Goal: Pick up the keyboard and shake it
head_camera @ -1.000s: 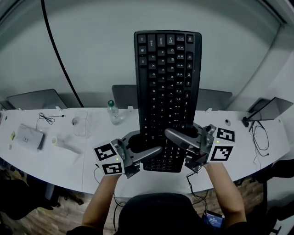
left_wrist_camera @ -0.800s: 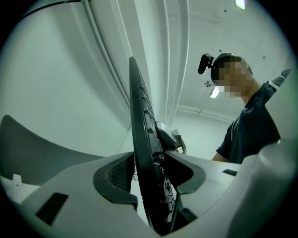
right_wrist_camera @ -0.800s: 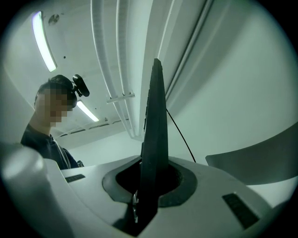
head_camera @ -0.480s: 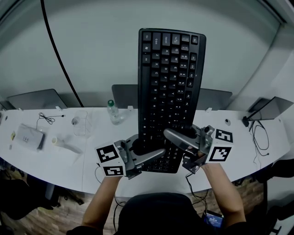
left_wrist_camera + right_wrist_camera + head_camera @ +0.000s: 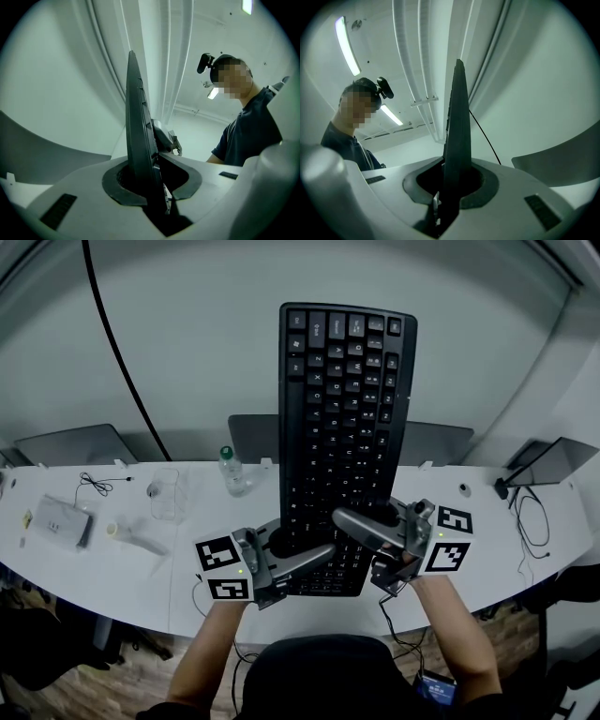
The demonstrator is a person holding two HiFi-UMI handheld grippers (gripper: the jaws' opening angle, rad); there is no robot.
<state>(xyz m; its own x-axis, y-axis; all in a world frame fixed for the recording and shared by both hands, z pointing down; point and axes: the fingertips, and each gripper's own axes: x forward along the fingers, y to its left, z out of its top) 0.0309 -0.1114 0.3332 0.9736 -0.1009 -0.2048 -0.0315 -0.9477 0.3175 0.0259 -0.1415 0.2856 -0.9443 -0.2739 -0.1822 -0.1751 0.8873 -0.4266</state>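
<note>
Keyboard count: one black rectangular plastic keyboard, upright over the white desk, lower end hidden behind two grippers. Left gripper, whose jaws have just been closing, pinches it; right gripper clamps it too.

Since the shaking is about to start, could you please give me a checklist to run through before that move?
1. Right tool shut on the lower edge of the black plastic keyboard: ok.
2. Left tool gripping that same edge: ok. Its jaws have just been closing, with the keyboard between them.
3. Keyboard lifted off the white desk and standing upright: ok.
4. Clear plastic bottle out of the swing path: cannot tell. It sits to the left of the keyboard in the head view, but the depth is unclear.
</note>
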